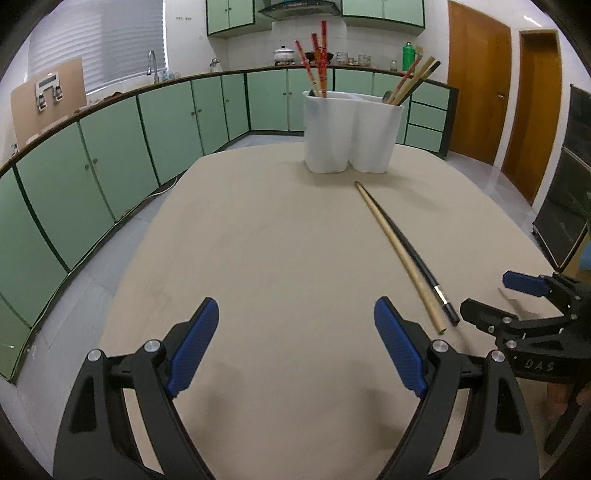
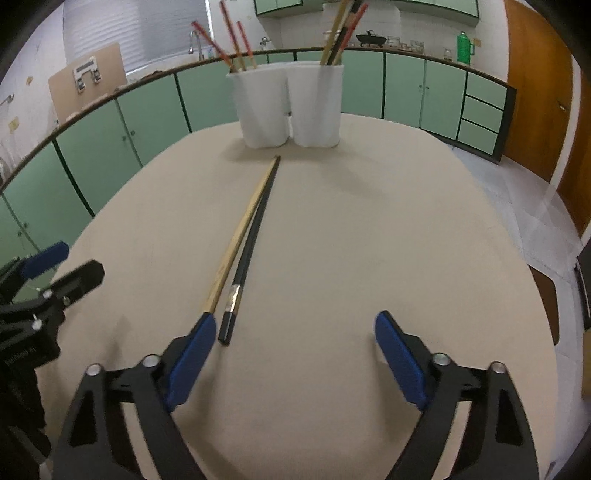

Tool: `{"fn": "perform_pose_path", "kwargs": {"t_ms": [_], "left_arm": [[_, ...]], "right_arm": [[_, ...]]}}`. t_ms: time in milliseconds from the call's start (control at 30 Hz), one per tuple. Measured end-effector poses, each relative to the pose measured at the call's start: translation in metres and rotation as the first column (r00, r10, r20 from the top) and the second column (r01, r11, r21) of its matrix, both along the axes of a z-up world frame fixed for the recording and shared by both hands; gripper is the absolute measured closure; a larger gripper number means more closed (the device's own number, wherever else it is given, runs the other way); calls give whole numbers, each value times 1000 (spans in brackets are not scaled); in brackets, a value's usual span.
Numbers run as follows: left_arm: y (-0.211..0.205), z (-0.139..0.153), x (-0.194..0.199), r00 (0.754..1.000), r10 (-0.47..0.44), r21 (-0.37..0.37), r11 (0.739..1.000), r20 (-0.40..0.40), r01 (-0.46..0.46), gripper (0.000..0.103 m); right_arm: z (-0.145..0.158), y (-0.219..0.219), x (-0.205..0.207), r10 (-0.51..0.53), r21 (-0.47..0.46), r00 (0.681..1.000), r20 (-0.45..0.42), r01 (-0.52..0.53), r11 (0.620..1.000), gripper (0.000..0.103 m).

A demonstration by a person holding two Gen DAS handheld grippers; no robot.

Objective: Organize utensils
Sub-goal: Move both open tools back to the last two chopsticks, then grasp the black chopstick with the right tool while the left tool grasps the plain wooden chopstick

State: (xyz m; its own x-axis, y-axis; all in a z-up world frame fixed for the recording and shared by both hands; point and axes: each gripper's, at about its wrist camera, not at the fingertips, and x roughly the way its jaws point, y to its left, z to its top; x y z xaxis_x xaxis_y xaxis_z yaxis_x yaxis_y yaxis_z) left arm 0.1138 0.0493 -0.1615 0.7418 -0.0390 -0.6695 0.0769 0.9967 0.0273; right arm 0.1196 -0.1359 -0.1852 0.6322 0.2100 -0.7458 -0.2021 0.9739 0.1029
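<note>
A white two-compartment utensil holder (image 2: pixel 288 107) stands upright at the far side of a beige table (image 2: pixel 369 240). Red chopsticks (image 2: pixel 236 44) lean in its left compartment; tan, red and dark ones (image 2: pixel 341 33) in its right. Two loose chopsticks lie flat on the table, tips meeting near the holder: a light wooden chopstick (image 2: pixel 240 236) and, on its right, a black chopstick (image 2: pixel 255 236) with a silver band.

Green cabinets (image 1: pixel 110 147) line the far walls; a white pot (image 1: pixel 283 54) and green thermos (image 1: pixel 408 55) stand on the counter (image 1: pixel 229 72); wooden doors (image 1: pixel 478 85) stand at right.
</note>
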Motion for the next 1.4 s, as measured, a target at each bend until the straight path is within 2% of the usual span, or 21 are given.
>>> {"fn": "perform_pose_path", "kwargs": {"t_ms": [167,333,433,600,900,1100,1400], "left_arm": [[3,1,1,1000,11,-8,1000,-7,-11,19],[1,2,2,1000,8,-17,1000,-6,-8,19],[0,1,2,1000,5,-18,1000,-6,-5,19],[-2,0,2,1000,3,-20,1000,-12,-4,19],[-12,-2,1,1000,-11,-23,1000,-23,11,19],[-36,-6,1,998,-51,-42,998,-36,50,19],[-72,-18,5,992,-96,-62,994,-86,90,22]], "right_arm": [[-4,13,1,31,-8,999,-16,-31,999,40],[-4,27,-2,61,-72,998,-4,-61,996,53],[-3,29,-4,73,-65,997,-3,-73,995,66],[-2,30,-9,102,-26,995,-6,-102,994,95],[0,12,-13,76,51,997,-7,-76,996,96],[7,-18,-22,9,76,1000,18,-11,997,97],[6,-55,-21,-68,94,998,12,66,993,97]]}}
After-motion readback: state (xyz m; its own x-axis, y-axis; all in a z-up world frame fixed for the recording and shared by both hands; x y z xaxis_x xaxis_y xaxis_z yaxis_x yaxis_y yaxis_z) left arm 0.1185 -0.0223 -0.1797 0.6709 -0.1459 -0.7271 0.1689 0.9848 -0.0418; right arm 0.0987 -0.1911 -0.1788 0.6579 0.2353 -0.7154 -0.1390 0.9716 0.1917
